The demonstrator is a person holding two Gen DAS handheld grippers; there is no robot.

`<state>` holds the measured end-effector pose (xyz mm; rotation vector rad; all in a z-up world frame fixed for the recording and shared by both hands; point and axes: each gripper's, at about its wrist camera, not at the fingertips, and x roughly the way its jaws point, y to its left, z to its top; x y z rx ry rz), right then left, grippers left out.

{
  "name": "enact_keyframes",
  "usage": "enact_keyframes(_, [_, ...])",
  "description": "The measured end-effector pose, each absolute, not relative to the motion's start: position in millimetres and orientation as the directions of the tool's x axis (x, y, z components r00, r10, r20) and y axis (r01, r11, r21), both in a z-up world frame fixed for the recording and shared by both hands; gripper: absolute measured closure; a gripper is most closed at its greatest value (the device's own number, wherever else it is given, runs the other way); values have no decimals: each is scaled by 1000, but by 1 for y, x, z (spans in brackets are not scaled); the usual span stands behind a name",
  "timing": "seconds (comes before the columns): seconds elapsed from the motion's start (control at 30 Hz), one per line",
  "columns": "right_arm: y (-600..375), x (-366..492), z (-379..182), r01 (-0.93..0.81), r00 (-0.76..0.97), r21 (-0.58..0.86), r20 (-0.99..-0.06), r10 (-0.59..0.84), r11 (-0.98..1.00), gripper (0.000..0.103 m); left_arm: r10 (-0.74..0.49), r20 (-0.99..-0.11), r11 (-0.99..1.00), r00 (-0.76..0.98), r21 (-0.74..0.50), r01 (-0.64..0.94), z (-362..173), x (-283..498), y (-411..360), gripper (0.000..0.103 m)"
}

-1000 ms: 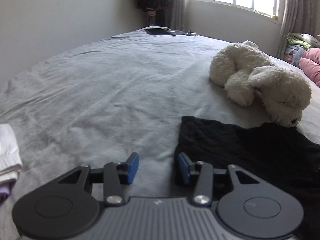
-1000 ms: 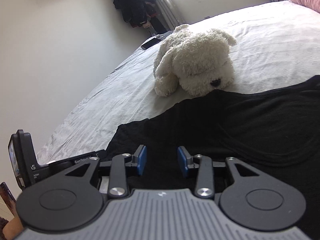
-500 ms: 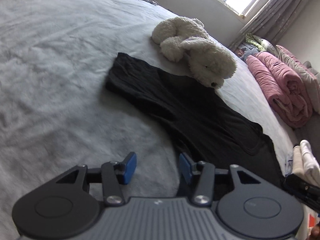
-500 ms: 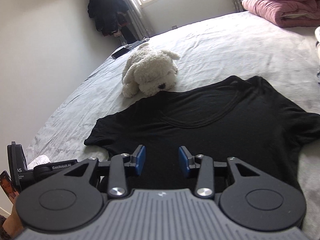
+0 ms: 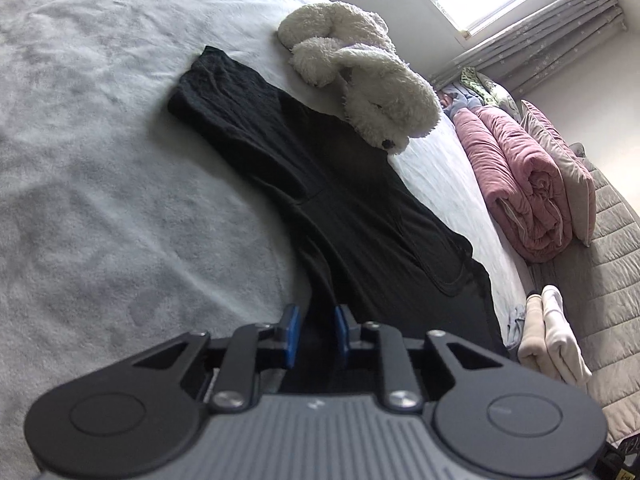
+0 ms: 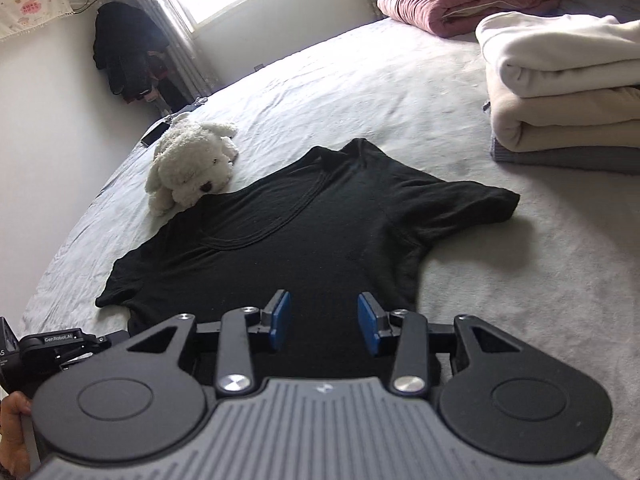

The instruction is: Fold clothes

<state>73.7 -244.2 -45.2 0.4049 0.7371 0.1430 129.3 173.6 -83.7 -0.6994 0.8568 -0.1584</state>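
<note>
The left claw (image 5: pixel 314 334) has narrowed, closing around the black T-shirt's (image 6: pixel 304 236) hem. The shirt lies flat, front up, at centre frame. The right claw (image 6: pixel 323 322) hovers spread above it.

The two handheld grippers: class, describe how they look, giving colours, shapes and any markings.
Both the left gripper and the right gripper have blue pads on black linkage fingers, silver pivot screws, two round black discs and a ribbed grey body bearing a small white mark. In the right wrist view, the left unit shows "GenRobot.AI" in white.
</note>
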Motion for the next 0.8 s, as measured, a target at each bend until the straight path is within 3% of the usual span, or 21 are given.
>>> enact_keyframes(0.23, [-257,66,-42,28,749,374,-622,228,927,61,-351,-680,815,644,-560,-148,-82,127,169,103])
enact_keyframes(0.43, [-272,73,-49,84,736,330,-656,165,940,60,-190,-715,852,673,-461,-250,-70,113,171,103])
enact_keyframes(0.57, [-291,81,-57,145,727,319,-677,117,937,57,-226,-721,850,655,-474,-229,-66,110,171,102])
enact_keyframes(0.67, [-308,89,-68,209,724,309,-687,66,928,57,-239,-725,857,646,-471,-211,-66,110,170,95])
enact_keyframes(0.8, [-325,100,-81,256,733,362,-677,65,897,57,-199,-723,863,661,-449,-231,-61,108,165,94])
